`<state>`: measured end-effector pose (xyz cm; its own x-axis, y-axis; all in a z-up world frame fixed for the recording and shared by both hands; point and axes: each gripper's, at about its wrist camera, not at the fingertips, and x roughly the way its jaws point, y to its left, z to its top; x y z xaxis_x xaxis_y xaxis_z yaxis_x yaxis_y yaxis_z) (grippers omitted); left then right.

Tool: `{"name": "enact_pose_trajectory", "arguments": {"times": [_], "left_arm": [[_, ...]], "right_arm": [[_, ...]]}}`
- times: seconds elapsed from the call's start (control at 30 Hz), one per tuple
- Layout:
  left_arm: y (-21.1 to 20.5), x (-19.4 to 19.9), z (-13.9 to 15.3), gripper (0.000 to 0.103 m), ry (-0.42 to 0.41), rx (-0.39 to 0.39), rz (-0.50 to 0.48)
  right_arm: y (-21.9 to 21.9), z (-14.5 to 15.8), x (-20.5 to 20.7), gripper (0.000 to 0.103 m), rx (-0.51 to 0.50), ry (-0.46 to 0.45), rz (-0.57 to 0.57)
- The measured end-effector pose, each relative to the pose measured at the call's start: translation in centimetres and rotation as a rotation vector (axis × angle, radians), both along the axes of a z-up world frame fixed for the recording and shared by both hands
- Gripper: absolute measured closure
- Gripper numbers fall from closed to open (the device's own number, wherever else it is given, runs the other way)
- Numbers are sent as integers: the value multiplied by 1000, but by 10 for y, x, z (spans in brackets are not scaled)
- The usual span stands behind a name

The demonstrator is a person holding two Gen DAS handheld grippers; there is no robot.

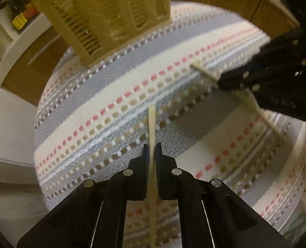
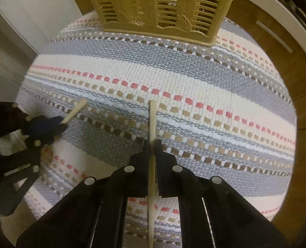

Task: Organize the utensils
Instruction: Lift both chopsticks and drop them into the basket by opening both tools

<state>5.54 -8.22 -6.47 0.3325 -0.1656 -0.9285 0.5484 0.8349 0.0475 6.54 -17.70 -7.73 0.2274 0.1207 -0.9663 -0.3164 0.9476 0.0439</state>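
Above the striped mat (image 2: 194, 78), the left gripper (image 1: 152, 144) pinches one pale chopstick (image 1: 152, 124). The right gripper (image 2: 152, 142) pinches another chopstick (image 2: 152, 119). The tan slotted basket (image 2: 163, 6) stands at the mat's far edge.

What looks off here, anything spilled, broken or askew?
Nothing stands out. Left gripper and right gripper each clamp one chopstick. The utensil basket stands upright on the striped mat.
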Motion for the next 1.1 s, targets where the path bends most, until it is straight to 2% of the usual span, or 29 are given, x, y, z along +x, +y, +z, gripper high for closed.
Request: {"name": "enact_pose_trajectory", "arguments": {"times": [0.23,0.43,0.5,0.7,0.8,1.1], "left_arm": [[19,3,32,99,-49,-221,64],[29,-2,73,99,-174,-357,90],[31,-6,94,99,-235,-409,93],[48,-8,151,99,-452,-545,119],[56,-1,176,99,-566,-600,139],[73,37,223,99,-858,-769,211]], "right_arm": [[-34,30,-19,99,128,-88,-12],[-52,76,-37,99,209,-231,4],[-48,95,-40,99,226,-278,10],[-57,167,-43,98,245,-526,35],[-55,192,-38,98,274,-644,27],[-51,232,-4,98,374,-964,-4]]}}
